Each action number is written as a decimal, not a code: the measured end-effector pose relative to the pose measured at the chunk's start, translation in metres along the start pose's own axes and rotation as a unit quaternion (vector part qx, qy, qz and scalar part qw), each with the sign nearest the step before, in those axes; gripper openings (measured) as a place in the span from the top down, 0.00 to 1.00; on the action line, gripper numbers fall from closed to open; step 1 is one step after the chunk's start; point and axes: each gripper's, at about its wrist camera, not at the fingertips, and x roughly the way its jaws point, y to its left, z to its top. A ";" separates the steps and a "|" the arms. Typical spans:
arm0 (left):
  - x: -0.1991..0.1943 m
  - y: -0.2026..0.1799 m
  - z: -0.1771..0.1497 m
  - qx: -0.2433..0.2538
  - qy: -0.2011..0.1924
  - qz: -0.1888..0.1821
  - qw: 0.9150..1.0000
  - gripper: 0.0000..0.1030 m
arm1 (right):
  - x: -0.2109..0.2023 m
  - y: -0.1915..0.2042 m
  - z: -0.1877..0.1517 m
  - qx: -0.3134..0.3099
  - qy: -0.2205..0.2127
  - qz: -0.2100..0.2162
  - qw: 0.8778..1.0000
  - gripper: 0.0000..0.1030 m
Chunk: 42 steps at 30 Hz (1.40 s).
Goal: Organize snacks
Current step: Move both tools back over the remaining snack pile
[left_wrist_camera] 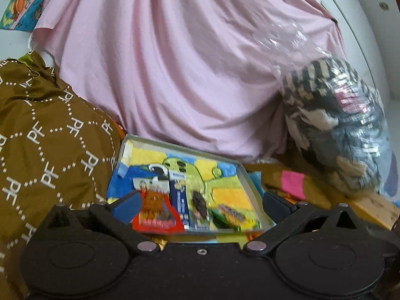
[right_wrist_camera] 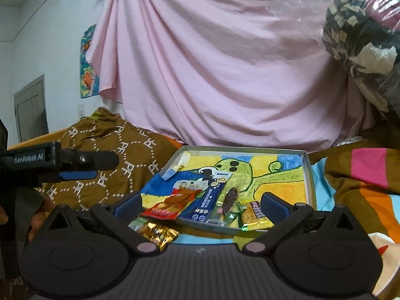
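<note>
Snacks [right_wrist_camera: 207,200]: thin packets, most inside tray [right_wrist_camera: 309,175], gold one [right_wrist_camera: 157,233] just outside its near edge. Light, crinkly, slippery; pinch at sealed edges. Left gripper [left_wrist_camera: 200,200] and right gripper [right_wrist_camera: 200,203] both spread wide, empty.

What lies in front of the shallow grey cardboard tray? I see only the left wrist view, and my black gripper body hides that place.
Observer: A crinkled gold foil packet lies outside the tray, just before its near rim.
Operator: Is anything else out there?
Observer: Yes, a small green and white packet lies beside the gold one, on its left in the right wrist view.
Operator: Are the other packets fully inside?
Observer: Not all. The flat red packet lies across the tray's near left corner, partly outside.
</note>
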 end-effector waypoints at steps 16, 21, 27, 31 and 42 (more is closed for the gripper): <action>-0.041 -0.012 -0.057 0.046 0.058 0.067 0.995 0.01 | -0.028 0.016 -0.045 0.005 0.049 -0.006 0.999 0.00; -0.029 -0.001 -0.074 0.039 0.107 0.094 0.989 0.01 | -0.022 0.016 -0.062 0.005 0.086 -0.019 0.996 0.00; -0.012 0.005 -0.092 0.053 0.167 0.093 0.980 0.01 | -0.013 0.014 -0.081 0.015 0.128 -0.026 0.991 0.00; -0.004 0.005 -0.104 0.068 0.194 0.090 0.975 0.01 | -0.008 0.011 -0.090 0.022 0.148 -0.031 0.988 0.00; 0.005 0.007 -0.109 0.070 0.212 0.099 0.970 0.01 | 0.005 0.006 -0.099 0.036 0.182 -0.034 0.982 0.00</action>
